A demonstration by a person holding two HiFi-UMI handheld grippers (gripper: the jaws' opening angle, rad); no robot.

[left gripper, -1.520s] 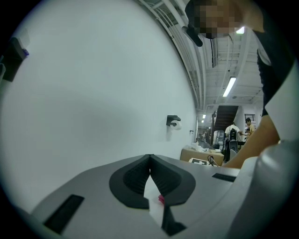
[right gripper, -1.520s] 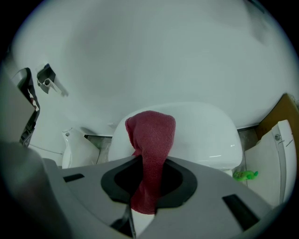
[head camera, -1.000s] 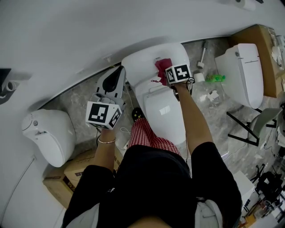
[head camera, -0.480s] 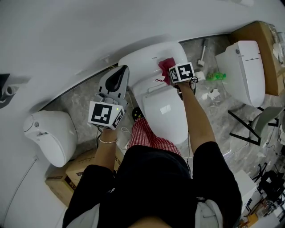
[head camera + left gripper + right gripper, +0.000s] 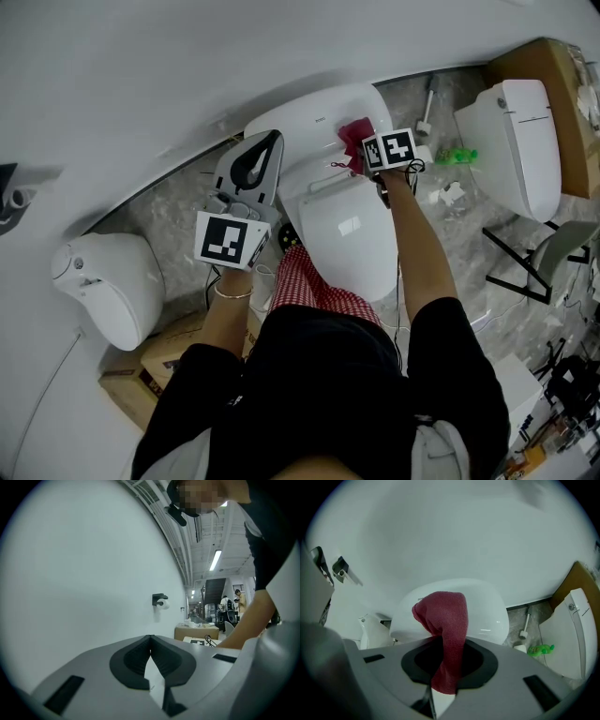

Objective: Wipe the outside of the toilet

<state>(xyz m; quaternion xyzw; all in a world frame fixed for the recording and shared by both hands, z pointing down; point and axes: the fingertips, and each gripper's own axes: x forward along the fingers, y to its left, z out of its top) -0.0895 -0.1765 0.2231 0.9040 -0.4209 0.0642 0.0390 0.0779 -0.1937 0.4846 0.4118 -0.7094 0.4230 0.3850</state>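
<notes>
The wiping seems to be on the tank: the right gripper [image 5: 449,665] pinches a dark red cloth [image 5: 445,616] between its jaws at the top of the toilet [image 5: 342,225], while the left gripper [image 5: 151,660] is held aside toward the wall, jaws pressed together on nothing. Next, the cloth likely needs dragging across the tank and down its sides. The toilet is glossy white, lid shut, backed against the wall before the person.

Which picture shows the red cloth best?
The right gripper view. The cloth is big and clear in the middle, pinched between the jaws, with the toilet behind it. The head view shows only a small red bit of it over the toilet. The left gripper view shows none of it.
</notes>
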